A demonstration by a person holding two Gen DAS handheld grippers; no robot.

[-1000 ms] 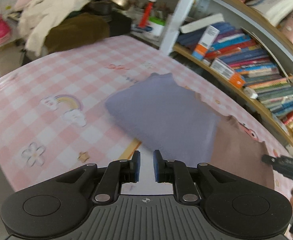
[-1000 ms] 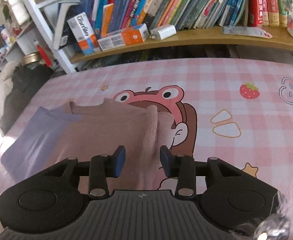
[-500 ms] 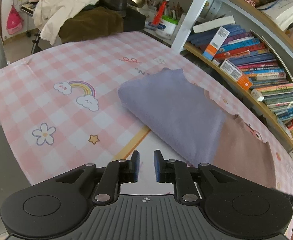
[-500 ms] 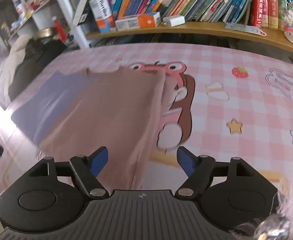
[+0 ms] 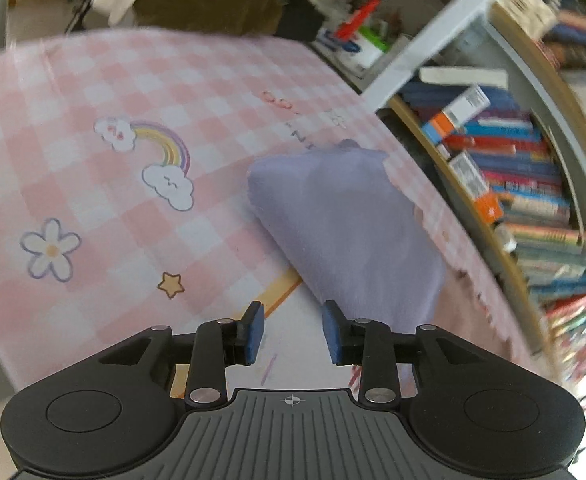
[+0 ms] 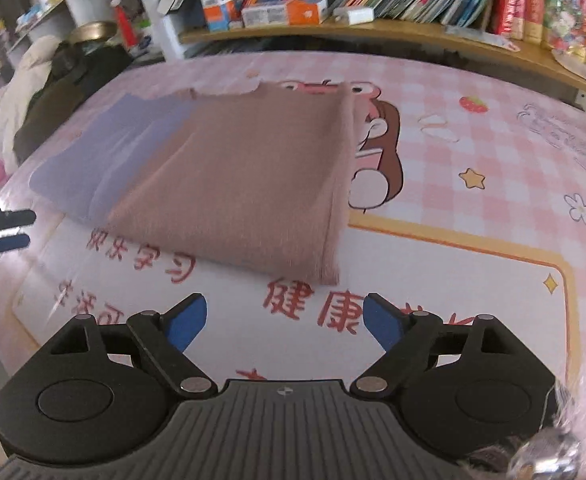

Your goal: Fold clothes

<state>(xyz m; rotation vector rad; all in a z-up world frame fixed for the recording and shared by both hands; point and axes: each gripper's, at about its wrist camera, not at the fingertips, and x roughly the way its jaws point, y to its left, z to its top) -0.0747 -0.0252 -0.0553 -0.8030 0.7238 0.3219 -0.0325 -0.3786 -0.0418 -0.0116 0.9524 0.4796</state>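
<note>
Pink checked table cover (image 6: 473,92) beside bookshelves (image 6: 373,28). One folded garment (image 6: 245,184), lilac and brown, flat mid-table. Two grippers: left gripper (image 5: 292,332) parted, empty; right gripper (image 6: 284,322) spread wide, empty, just short of garment's near edge.

folded garment (image 6: 229,176): dusty pink-brown over most of its face, lavender at its left end. tabletop (image 6: 473,128) around the garment: pink-and-white check printed with a rainbow (image 5: 165,148), flower (image 5: 51,249), yellow stars and a strawberry (image 6: 473,103); below the garment, a white panel with red characters, edged yellow. jaws: blue pads on black.
</note>
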